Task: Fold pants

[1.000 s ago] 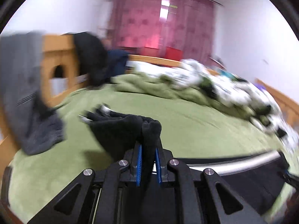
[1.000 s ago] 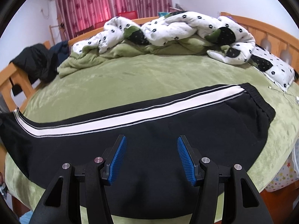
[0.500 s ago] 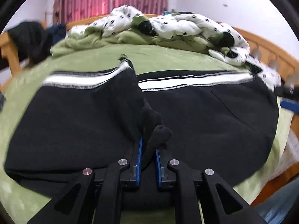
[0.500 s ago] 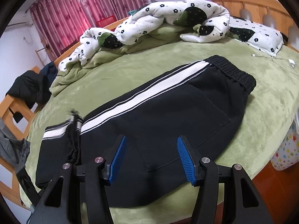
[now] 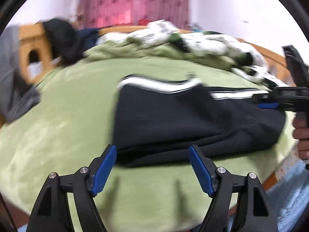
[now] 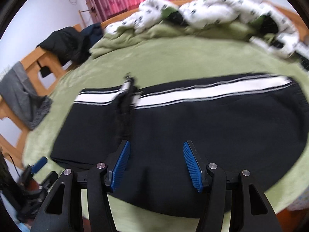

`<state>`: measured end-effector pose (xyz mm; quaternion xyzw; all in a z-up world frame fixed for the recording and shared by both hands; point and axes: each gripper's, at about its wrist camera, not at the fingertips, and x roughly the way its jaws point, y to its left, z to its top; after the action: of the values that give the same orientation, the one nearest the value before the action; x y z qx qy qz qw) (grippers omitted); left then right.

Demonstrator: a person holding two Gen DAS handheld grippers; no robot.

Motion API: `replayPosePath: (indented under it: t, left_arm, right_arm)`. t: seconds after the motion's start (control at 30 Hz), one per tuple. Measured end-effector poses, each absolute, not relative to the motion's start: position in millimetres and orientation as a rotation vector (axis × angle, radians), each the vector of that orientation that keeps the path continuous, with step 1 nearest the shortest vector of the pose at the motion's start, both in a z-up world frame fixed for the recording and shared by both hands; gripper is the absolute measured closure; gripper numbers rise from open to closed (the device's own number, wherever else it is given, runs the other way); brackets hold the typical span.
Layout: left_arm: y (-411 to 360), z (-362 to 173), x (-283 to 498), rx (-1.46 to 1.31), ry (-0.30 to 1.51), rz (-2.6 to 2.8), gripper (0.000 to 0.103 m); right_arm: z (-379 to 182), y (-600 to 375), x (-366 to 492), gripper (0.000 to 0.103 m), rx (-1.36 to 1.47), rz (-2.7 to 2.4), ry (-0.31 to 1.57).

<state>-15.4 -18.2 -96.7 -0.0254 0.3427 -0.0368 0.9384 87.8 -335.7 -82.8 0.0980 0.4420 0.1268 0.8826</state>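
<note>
- Pants [image 6: 202, 127], black with a white side stripe, lie on the green bed [image 6: 173, 61], leg end folded over the middle
- Left gripper [image 5: 152, 166], fingers apart and empty, hovers at the near edge of the folded leg; a careless pass could drag that loose flap open
- Cuff [image 6: 126, 96] sits bunched and crooked, so the next fold may go uneven
- Right gripper [image 6: 156, 166], fingers apart and empty, hangs over the seat; pinching one layer only would skew the stack

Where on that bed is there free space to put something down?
Bare green blanket lies between the black pants and the heaped spotted quilt, and left of the pants toward the wooden footboard. The far side is crowded.
</note>
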Motion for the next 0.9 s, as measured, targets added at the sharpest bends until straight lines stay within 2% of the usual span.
replayPosePath:
  t: [0.23, 0.5, 0.7, 0.73, 0.8, 0.83, 0.87, 0.9]
  left_arm:
    - [48, -128, 8, -0.219, 0.775, -0.036, 0.028]
    - [15, -143, 37, -0.128, 0.785, -0.075, 0.028]
    - [2, -145, 51, -0.135, 0.758, -0.003, 0.028]
    - [3, -145, 51, -0.141, 0.753, 0.001, 0.028]
    - [10, -143, 45, -0.168, 0.729, 0.011, 0.040]
    - [15, -143, 41, -0.177, 0.718, 0.023, 0.049]
    - [21, -143, 36, -0.195, 0.715, 0.013, 0.050]
    - [25, -144, 34, -0.210, 0.718, 0.002, 0.050]
  right_arm:
    - [-113, -298, 126, 0.046, 0.214, 0.266, 1.007]
    - [-153, -287, 150, 0.046, 0.324, 0.265, 1.065]
    - [-155, -258, 159, 0.046, 0.197, 0.287, 1.023]
    - [-155, -253, 160, 0.048, 0.168, 0.284, 1.020]
    - [-154, -249, 161, 0.061, 0.130, 0.258, 1.018]
    - [-152, -251, 161, 0.073, 0.148, 0.255, 1.014]
    - [-151, -256, 160, 0.083, 0.179, 0.260, 1.010]
    - [-149, -262, 159, 0.084, 0.229, 0.272, 1.006]
